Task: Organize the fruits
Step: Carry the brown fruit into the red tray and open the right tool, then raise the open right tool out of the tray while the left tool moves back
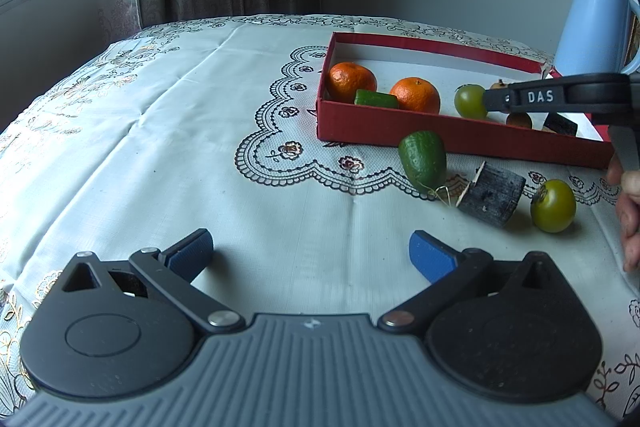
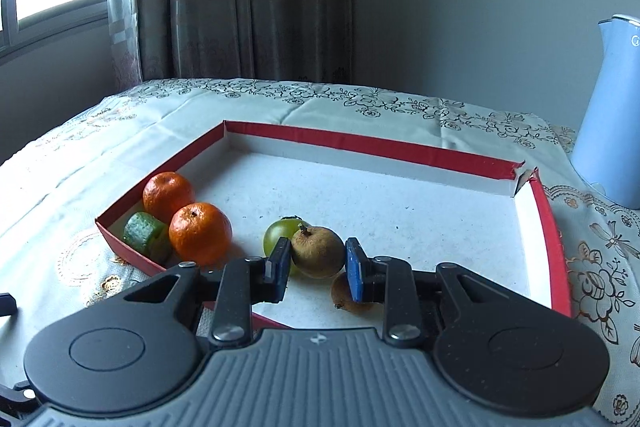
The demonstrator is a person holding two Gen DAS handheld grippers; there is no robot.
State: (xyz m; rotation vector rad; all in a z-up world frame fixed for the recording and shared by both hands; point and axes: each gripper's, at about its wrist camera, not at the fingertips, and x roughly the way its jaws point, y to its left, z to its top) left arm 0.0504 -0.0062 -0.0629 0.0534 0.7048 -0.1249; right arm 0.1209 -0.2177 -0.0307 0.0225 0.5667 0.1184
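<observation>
The right gripper (image 2: pixel 318 269) pinches a small round brown longan fruit (image 2: pixel 318 251) over the shallow red cardboard box (image 2: pixel 544 223) holding 2 oranges (image 2: pixel 200 233); the left gripper (image 1: pixel 310 253) hangs wide open, empty, above the tablecloth (image 1: pixel 160 147).

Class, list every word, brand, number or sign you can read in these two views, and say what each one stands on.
"DAS": white letters on the black arm of the right gripper, seen from the left wrist view.
"Midea": faint grey brand on the blue kettle, small, so read with some doubt.
A small emblem on the grey body of each gripper: a sign, not readable text.
One partly cut-off mark on the kettle in the right wrist view: unreadable.
</observation>
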